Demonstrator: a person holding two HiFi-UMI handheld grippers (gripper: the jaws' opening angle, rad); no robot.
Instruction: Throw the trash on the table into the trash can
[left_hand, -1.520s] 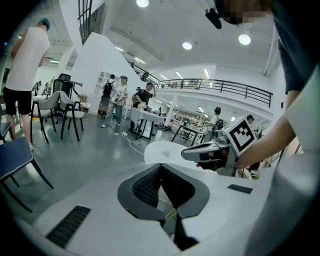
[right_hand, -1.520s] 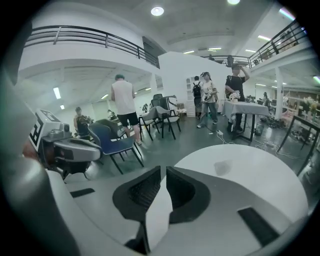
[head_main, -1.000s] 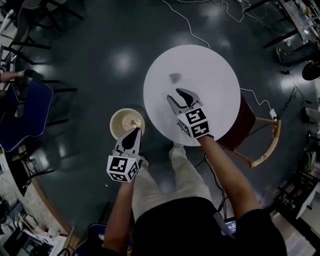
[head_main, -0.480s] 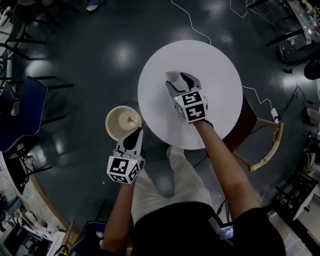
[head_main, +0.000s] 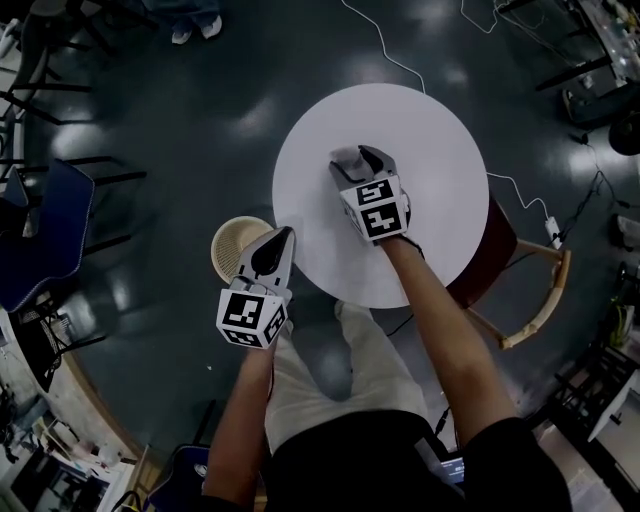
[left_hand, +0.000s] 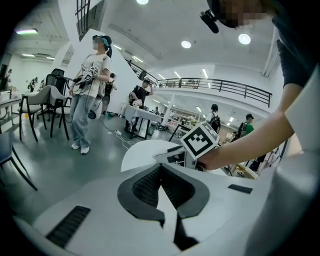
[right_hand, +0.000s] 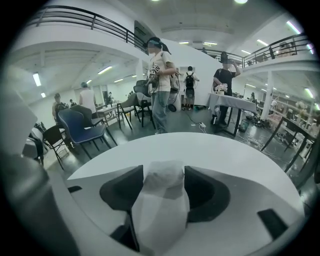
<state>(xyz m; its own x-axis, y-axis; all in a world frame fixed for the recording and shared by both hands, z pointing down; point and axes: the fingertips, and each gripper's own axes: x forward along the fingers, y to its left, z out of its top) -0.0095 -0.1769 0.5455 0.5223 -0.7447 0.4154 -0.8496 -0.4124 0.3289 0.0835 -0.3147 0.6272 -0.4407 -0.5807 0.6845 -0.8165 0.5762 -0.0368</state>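
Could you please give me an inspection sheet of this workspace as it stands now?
Surface: round white table, bare apart from one wad.
Job's things: paper wad on the table; can on the floor by the table's left edge.
Clutter: nothing seen.
Grippers: right gripper open, its fingers have just been opening, wad between them; left gripper shut, empty, near the can.
Cables: white cable on the floor beyond the table; another at the table's right.
Surroundings: blue chair at left, wooden chair at right, people standing around.
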